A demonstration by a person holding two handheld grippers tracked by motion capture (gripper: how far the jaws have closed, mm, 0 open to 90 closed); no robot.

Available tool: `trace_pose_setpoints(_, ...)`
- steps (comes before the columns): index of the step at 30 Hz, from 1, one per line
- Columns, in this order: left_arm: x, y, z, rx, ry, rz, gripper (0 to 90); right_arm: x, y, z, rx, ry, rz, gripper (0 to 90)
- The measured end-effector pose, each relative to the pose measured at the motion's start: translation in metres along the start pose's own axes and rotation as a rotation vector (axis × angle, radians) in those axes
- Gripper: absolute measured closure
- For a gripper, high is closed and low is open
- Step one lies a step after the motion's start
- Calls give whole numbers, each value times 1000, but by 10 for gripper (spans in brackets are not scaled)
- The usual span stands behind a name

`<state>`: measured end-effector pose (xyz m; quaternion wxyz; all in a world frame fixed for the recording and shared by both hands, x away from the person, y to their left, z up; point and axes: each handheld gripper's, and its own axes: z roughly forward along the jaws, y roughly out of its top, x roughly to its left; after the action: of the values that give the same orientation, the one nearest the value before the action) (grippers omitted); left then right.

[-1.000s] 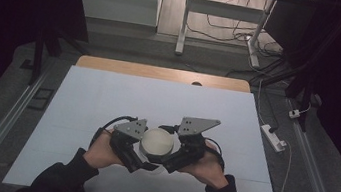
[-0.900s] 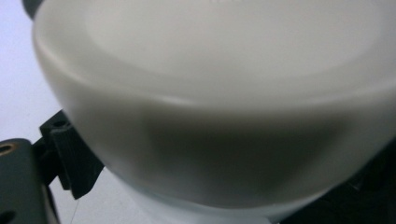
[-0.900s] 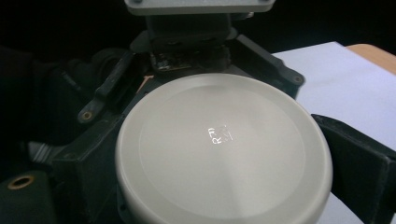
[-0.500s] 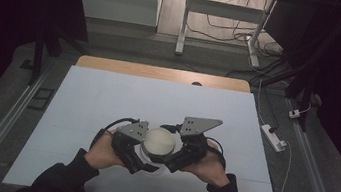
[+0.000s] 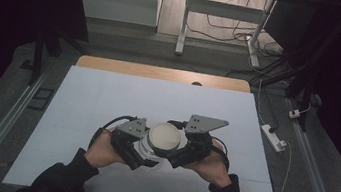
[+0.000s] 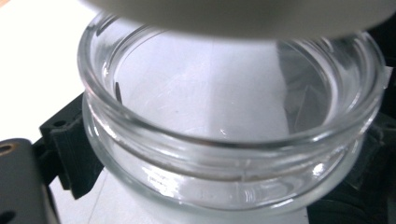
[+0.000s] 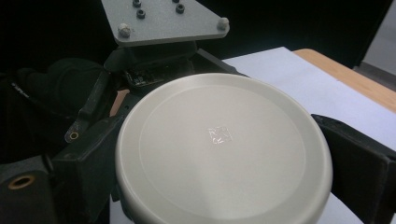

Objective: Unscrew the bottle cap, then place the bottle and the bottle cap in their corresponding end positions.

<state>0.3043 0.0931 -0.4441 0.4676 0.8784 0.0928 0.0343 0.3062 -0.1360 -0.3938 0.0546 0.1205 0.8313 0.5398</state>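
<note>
Left gripper [image 5: 142,156] jaws clamped around clear round glass jar [image 6: 224,154], steadying it; right gripper [image 5: 181,154] jaws clamped on round off-white lid [image 7: 224,154] just above its mouth, likely for capping or uncapping.

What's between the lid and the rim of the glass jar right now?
Nothing solid. In the left gripper view the white lid hangs just above the glass jar, off its rim, with an open gap and white tabletop behind.

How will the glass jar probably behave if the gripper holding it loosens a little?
The glass jar looks smooth and glossy, so it may slip between the left gripper jaws. Its thick walls suggest it is heavy for its size. Being glass, it could crack if dropped.
</note>
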Motion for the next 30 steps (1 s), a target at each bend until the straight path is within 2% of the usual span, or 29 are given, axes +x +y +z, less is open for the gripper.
trace_pose_setpoints(3, 3, -2, -1, 0, 15, -11, 71, 0, 0, -2, 2, -33, -2, 75)
trace_pose_setpoints(8, 7, -6, -1, -1, 48, -31, 71, -1, -1, -4, -1, -59, 4, 75)
trace_pose_setpoints(10, 8, -6, -1, 4, 53, -28, 72, 0, -1, -6, 2, -66, 0, 75)
trace_pose_setpoints(21, 18, -12, -3, -12, 122, -80, 71, 8, -1, -8, 3, -99, -13, 75)
trace_pose_setpoints(30, 27, -14, -4, -35, 181, -120, 72, 11, -2, -9, -1, -113, 3, 75)
